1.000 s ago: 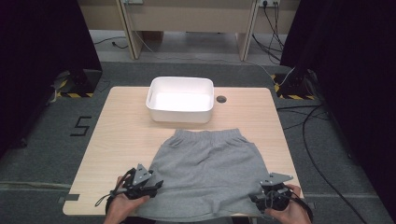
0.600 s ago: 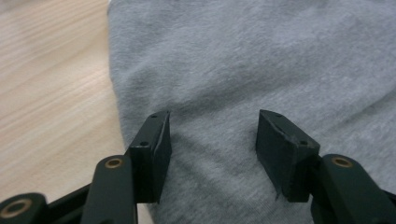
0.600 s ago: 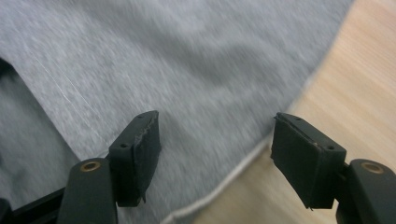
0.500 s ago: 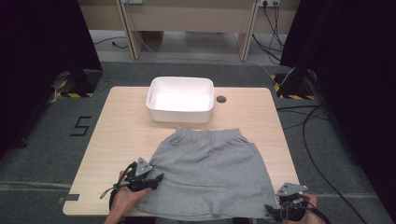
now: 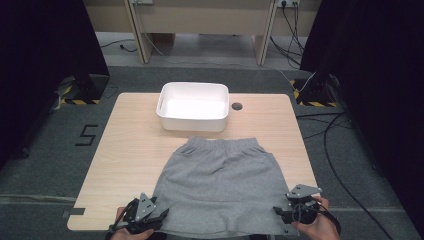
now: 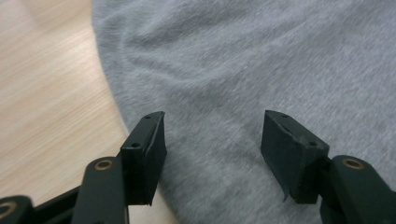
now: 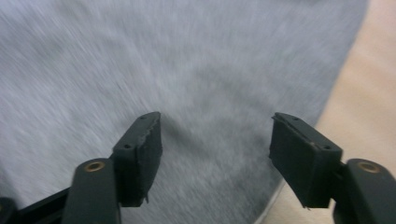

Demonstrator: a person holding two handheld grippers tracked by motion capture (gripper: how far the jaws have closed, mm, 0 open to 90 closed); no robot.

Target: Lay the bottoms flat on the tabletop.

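The grey skirt (image 5: 220, 187) is spread flat; left gripper (image 5: 162, 216) and right gripper (image 5: 276, 212), jaws wide, are probably poised to pinch its hem corners.

A grey skirt (image 5: 220, 187) of soft, fleecy cloth lies spread flat on the wooden table (image 5: 130, 150), its gathered elastic waistband turned toward the far side and its wider hem reaching the near edge, where it hangs a little over. The cloth flares from waist to hem, with slight ripples near the left side. It sits in the table's near half, just in front of the white tub (image 5: 193, 106), not touching it.
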